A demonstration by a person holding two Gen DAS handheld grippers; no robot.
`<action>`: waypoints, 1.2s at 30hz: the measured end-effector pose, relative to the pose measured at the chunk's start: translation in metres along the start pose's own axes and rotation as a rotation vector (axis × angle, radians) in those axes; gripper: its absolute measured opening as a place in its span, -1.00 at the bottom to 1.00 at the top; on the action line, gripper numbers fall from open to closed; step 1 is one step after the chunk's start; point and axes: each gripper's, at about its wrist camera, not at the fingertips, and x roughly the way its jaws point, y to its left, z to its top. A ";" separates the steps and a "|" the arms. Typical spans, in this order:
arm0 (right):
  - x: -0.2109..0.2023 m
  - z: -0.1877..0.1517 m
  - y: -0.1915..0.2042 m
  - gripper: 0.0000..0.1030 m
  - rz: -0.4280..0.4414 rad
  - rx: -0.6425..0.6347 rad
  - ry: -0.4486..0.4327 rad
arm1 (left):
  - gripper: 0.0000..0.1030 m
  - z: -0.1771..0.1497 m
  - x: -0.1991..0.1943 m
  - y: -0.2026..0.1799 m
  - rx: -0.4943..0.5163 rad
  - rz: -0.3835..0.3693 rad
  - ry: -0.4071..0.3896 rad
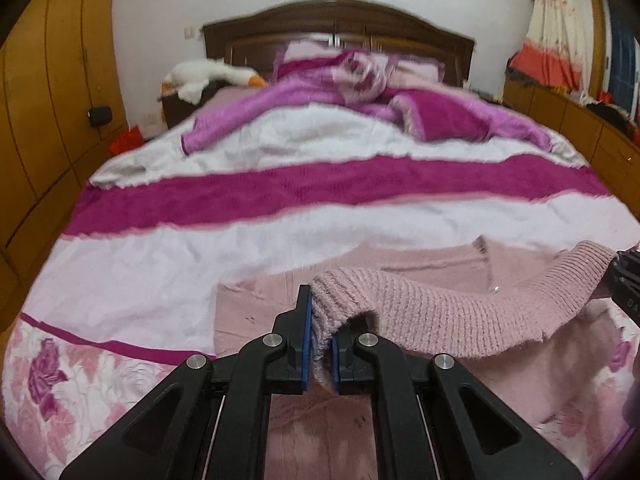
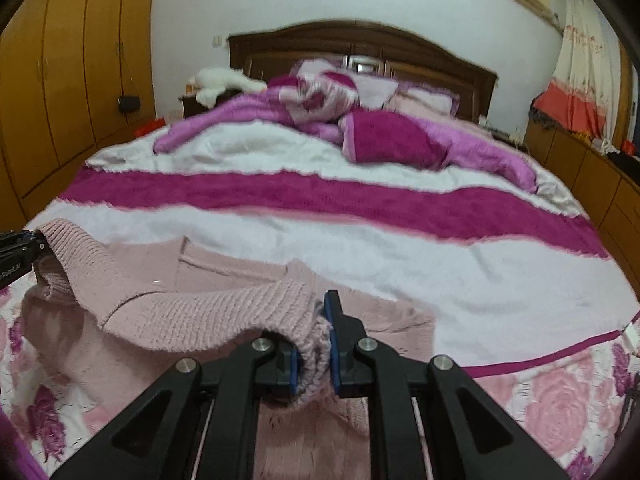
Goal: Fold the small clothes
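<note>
Left gripper [image 1: 322, 344] is pinching one corner of the ribbed hem of the pink sweater [image 1: 448, 312], and the right gripper [image 2: 314, 356] is clamping the other hem corner, so the band is hanging raised between them. Most of the sweater is lying flat near the foot edge of the bed [image 2: 400, 248], on the striped bedspread. Judging by this, the first fold is only starting: the hem is not yet laid over the body, and further folds are remaining.

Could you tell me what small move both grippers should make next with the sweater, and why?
Probably carry the hem forward and lower it toward the neckline. The left gripper and right gripper each pinch a corner of the sweater, its ribbed edge lifted between them while the body lies flat on the bed.
</note>
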 end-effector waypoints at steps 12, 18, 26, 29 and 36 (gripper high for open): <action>0.098 -0.028 -0.020 -0.13 0.044 0.112 0.142 | -0.95 -0.019 0.077 0.012 -0.053 0.018 0.114; 0.100 -0.023 -0.027 0.00 0.087 0.128 0.173 | -0.80 -0.006 0.063 0.022 -0.024 -0.032 0.155; 0.056 -0.013 -0.046 0.21 0.109 0.108 0.151 | -0.62 -0.001 0.021 0.033 0.025 -0.023 0.123; 0.043 -0.012 -0.049 0.23 0.108 0.083 0.155 | -0.61 -0.002 0.009 0.038 0.025 -0.036 0.116; 0.027 -0.015 -0.042 0.39 0.131 0.003 0.254 | -0.61 -0.026 0.002 0.029 0.100 -0.086 0.156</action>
